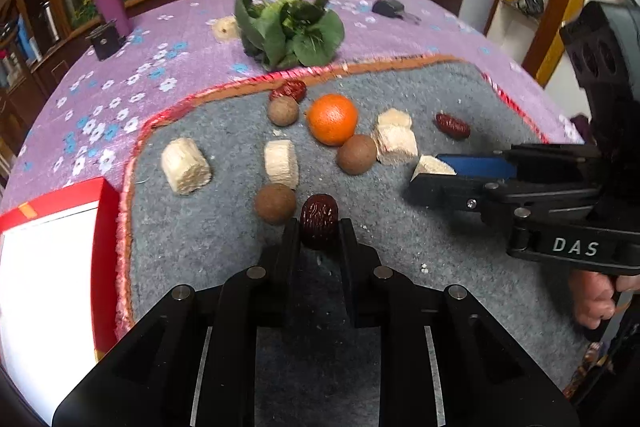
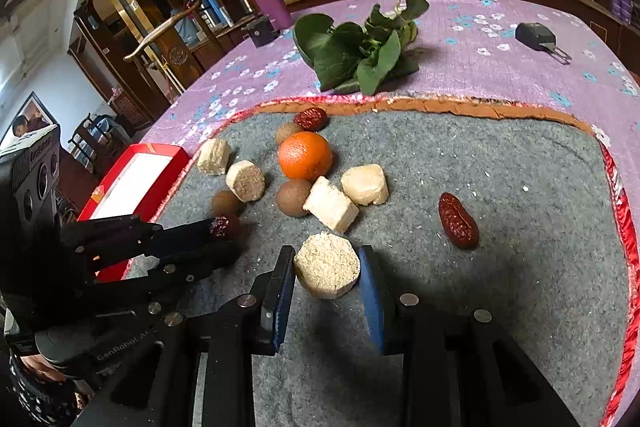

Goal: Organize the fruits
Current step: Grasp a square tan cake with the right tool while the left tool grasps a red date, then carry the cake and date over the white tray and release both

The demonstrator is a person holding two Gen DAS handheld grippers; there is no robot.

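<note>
A red box (image 1: pixel 102 247) sits open at the left, likely for sorted fruit. On the grey mat (image 1: pixel 400 307), the left gripper (image 1: pixel 319 227) pinches a red date (image 1: pixel 319 221); the right gripper (image 2: pixel 327 267) brackets a pale cake (image 2: pixel 327 269), contact unclear.

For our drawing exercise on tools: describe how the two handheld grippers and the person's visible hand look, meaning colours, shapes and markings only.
Both are black, angular linkage frames with round silver pins. The left gripper has plain black fingers. The right gripper has blue pads inside its fingers and white letters "DAS" on its side. Its bare hand grips the handle; no sleeve or cable shows.
</note>
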